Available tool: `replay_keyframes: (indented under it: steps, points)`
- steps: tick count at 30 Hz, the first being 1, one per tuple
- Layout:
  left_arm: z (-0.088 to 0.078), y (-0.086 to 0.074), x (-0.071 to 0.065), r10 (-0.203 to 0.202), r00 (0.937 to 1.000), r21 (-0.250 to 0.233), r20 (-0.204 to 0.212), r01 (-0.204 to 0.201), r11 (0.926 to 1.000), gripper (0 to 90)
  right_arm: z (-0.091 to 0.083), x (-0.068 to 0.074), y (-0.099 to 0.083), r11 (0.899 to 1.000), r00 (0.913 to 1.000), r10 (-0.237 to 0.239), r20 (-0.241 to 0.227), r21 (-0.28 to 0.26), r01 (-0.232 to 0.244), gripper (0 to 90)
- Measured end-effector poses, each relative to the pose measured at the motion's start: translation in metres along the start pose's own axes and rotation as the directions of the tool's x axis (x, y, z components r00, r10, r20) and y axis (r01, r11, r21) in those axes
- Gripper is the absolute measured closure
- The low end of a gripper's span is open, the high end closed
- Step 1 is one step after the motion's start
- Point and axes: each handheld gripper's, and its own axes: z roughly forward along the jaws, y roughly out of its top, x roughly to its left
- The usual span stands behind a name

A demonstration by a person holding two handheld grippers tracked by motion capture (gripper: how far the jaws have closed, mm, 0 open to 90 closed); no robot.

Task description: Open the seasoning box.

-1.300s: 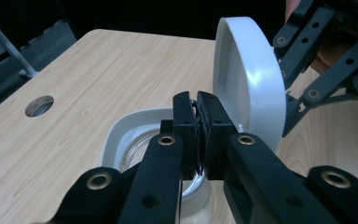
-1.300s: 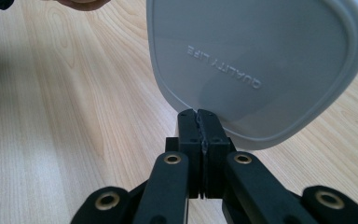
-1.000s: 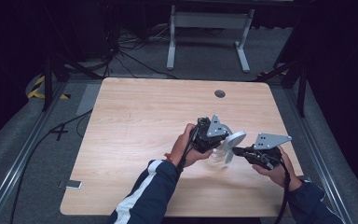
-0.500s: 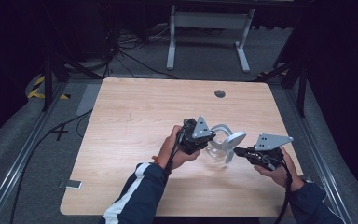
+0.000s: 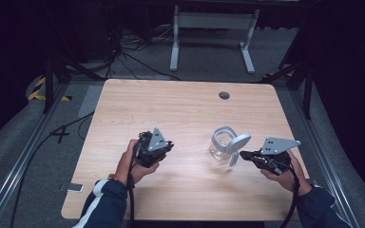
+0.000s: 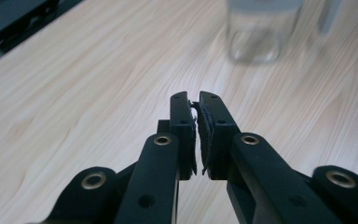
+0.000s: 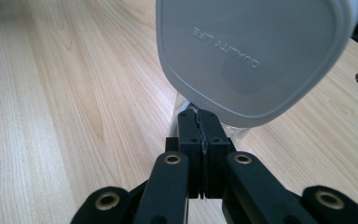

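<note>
Right gripper view: right claw (image 7: pixel 203 122) pinches lid (image 7: pixel 251 56) (embossed lettering); left claw (image 6: pixel 195 103) closed, empty.

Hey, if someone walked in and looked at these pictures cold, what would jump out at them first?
Most likely the clear glass jar with its grey lid swung open, standing right of centre on the pale wooden table. The right hand-held gripper sits at the lid's lower edge with its jaws shut; in its own view the lid looms large just beyond the jaws. The left hand-held gripper, jaws nearly together and holding nothing, sits apart to the jar's left.
</note>
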Motion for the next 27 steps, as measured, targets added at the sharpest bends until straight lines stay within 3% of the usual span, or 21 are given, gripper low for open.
replay_keyframes:
  steps: [3, 6, 14, 20, 23, 27]
  points:
    - [-0.006, -0.014, 0.004, -0.023, 0.9996, 0.018, -0.018, 0.023, 0.9996, 83.2, -0.003, 0.0, 0.0, 1.0, 1.0, 0.002, 0.004, -0.004, -0.002, 89.5]
    - [-0.016, -0.041, 0.014, -0.054, 0.9971, 0.061, -0.053, 0.057, 0.9965, 82.0, -0.006, 0.0, -0.003, 1.0, 1.0, 0.006, 0.005, -0.003, -0.006, 89.5]
    - [-0.027, -0.076, 0.025, -0.102, 0.9898, 0.103, -0.1, 0.112, 0.9883, 78.6, -0.013, 0.001, -0.012, 1.0, 0.9992, 0.014, 0.038, 0.014, -0.014, 89.5]
    - [-0.033, -0.096, 0.026, -0.121, 0.9874, 0.134, -0.102, 0.134, 0.9819, 72.9, -0.018, 0.002, -0.025, 0.999, 0.9984, 0.021, 0.053, 0.038, -0.023, 89.3]
    - [-0.035, -0.102, 0.027, -0.121, 0.9902, 0.145, -0.07, 0.13, 0.9808, 66.6, -0.018, 0.002, -0.033, 0.998, 0.9975, 0.023, 0.067, 0.05, -0.027, 88.9]
    - [-0.035, -0.11, 0.027, -0.141, 0.9887, 0.144, -0.05, 0.147, 0.9786, 59.6, -0.019, 0.001, -0.047, 0.997, 0.9963, 0.041, 0.076, 0.065, -0.046, 86.5]
